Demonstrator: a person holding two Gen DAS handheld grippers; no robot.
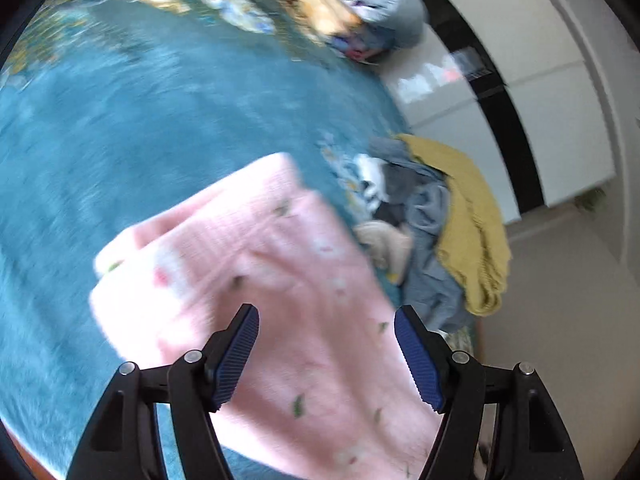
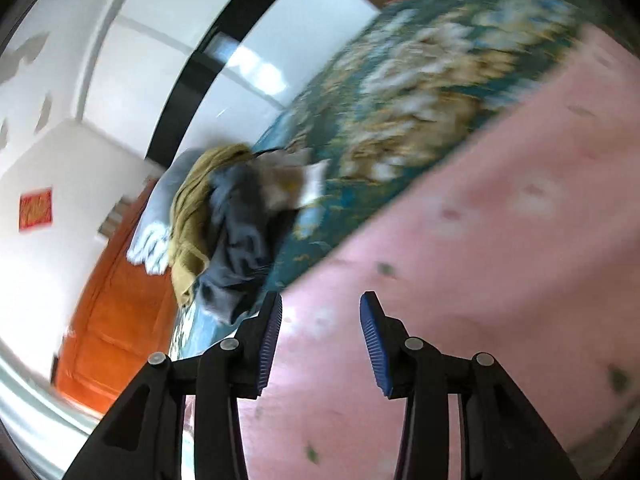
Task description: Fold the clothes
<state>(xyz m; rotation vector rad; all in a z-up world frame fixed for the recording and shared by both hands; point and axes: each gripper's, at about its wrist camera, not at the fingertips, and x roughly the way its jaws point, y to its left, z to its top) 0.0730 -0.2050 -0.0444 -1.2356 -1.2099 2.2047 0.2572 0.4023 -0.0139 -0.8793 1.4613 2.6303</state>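
Note:
A pink knitted garment [image 1: 256,280] with small leaf and flower marks lies folded on a teal bedspread [image 1: 140,120]. My left gripper [image 1: 326,320] is open just above the garment's near part, nothing between its blue-padded fingers. In the right wrist view the same pink garment [image 2: 480,260] fills the lower right, and my right gripper [image 2: 320,312] is open over it, gripping nothing. Both views are blurred by motion.
A heap of unfolded clothes [image 1: 432,232], with a mustard knit, grey-blue pieces and a cream one, sits at the bed's edge; the heap [image 2: 224,224] also shows in the right wrist view. More clothes [image 1: 360,4] lie at the far end. Beyond are white wardrobe doors [image 1: 540,100] and an orange wooden door [image 2: 116,312].

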